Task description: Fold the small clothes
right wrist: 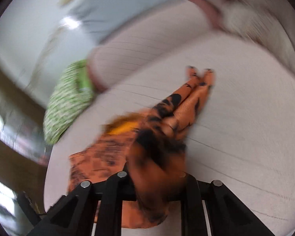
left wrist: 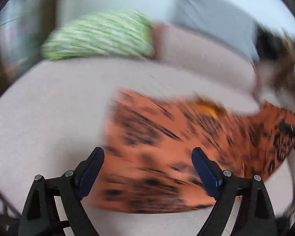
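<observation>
Right wrist alone shows my right gripper [right wrist: 157, 179] clamped on the orange black-spotted garment [right wrist: 194, 96]; my left gripper [left wrist: 147, 163] gapes; garment legs stretch toward one o'clock.

A broad, pale pinkish-beige upholstered seat surface [left wrist: 49, 108] fills most of both views, its fabric faintly ribbed. Behind it rises a padded backrest of the same cloth [left wrist: 202, 59]. A green-and-white striped cushion [left wrist: 100, 35] leans against the backrest at one end. Beyond stands a pale grey-white wall [left wrist: 216, 15], brightly lit by daylight. A dark brown wooden upright [left wrist: 47, 5] shows at the far edge, heavily blurred.
</observation>
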Demonstrator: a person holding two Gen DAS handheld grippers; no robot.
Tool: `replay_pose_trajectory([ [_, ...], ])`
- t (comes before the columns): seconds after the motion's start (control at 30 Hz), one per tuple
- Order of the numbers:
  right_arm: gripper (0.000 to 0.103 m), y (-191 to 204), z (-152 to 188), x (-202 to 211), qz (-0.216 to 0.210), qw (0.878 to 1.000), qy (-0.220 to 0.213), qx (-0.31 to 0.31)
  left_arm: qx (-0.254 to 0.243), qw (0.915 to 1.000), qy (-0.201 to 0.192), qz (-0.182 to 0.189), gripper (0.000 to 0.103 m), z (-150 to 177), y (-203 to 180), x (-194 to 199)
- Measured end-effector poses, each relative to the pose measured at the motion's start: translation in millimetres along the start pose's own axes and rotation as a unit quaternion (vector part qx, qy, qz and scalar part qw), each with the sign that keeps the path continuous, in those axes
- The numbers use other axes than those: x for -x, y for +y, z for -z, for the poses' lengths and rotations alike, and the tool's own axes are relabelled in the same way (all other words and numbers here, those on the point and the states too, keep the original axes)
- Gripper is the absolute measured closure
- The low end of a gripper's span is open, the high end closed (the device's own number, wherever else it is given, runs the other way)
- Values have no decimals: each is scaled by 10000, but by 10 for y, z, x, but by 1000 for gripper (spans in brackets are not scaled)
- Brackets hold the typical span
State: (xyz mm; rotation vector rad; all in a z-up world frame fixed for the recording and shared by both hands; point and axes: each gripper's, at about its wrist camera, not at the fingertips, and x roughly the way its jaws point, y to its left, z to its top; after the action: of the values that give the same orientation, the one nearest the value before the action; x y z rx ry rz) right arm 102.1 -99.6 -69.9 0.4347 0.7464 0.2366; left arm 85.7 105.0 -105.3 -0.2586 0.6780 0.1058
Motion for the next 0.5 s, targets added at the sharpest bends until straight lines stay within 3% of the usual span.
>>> replay_pose_trajectory([
  [0.1,86,1013,128,-68,-366,9938,-38,1052,894,9937,-434,-526,12,-43,705,234],
  [0.2,86,1737,544,-447,-638,9817,415,1745,1564,9832,-362,-865,12,98,1236,207],
  [0.27,86,1955,875,-849,-645,9738,964,1956,1760,9792,-148,-995,12,176,1388,102],
  [0.33,86,2016,1289,-1437,-472,9606,1859,2013,2012,9761,43,-822,12,201,1447,38],
  [0.37,85,1975,1415,-1602,-403,9600,2015,1903,1962,9773,23,-803,12,200,1419,35],
  [0.5,86,2068,1254,-1398,-553,9649,1835,1797,1681,9832,20,-714,12,168,1305,27],
])
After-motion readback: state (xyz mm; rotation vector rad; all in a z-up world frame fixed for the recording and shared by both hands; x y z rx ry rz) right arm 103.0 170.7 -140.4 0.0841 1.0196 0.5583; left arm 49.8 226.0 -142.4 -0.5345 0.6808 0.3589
